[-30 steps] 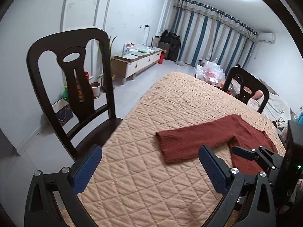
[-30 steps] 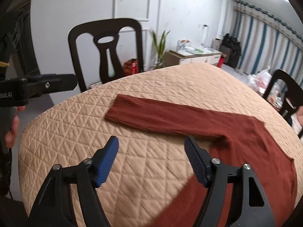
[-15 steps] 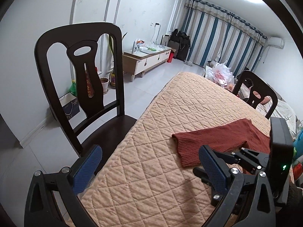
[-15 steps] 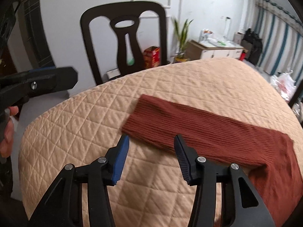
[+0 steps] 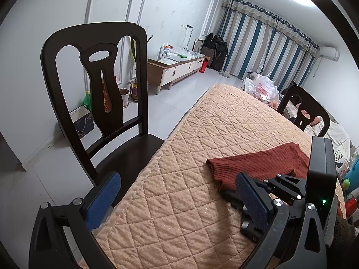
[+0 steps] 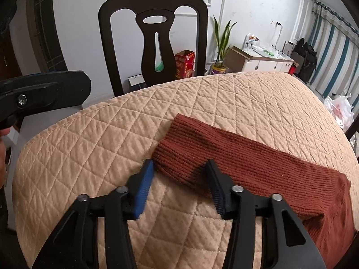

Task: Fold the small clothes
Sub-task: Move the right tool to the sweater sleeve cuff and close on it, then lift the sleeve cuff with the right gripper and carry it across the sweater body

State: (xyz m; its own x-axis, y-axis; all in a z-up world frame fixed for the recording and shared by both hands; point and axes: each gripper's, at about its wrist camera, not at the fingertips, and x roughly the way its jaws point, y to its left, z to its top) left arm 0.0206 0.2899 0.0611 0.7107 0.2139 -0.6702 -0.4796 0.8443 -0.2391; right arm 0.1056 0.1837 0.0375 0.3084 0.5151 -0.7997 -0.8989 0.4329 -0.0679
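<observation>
Rust ribbed-knit sleeve (image 6: 235, 154) flat, cuff between closing right claw (image 6: 180, 168), left claw (image 5: 177, 192) released.

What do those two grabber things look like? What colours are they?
Both are black plastic claws with two fingers each. The left gripper has blue dotted pads inside its fingers and shiny silver screws at the joints. The right gripper looks the same: black frame, blue ridged pads, silver screws. Its black body shows a tiny green light.
</observation>
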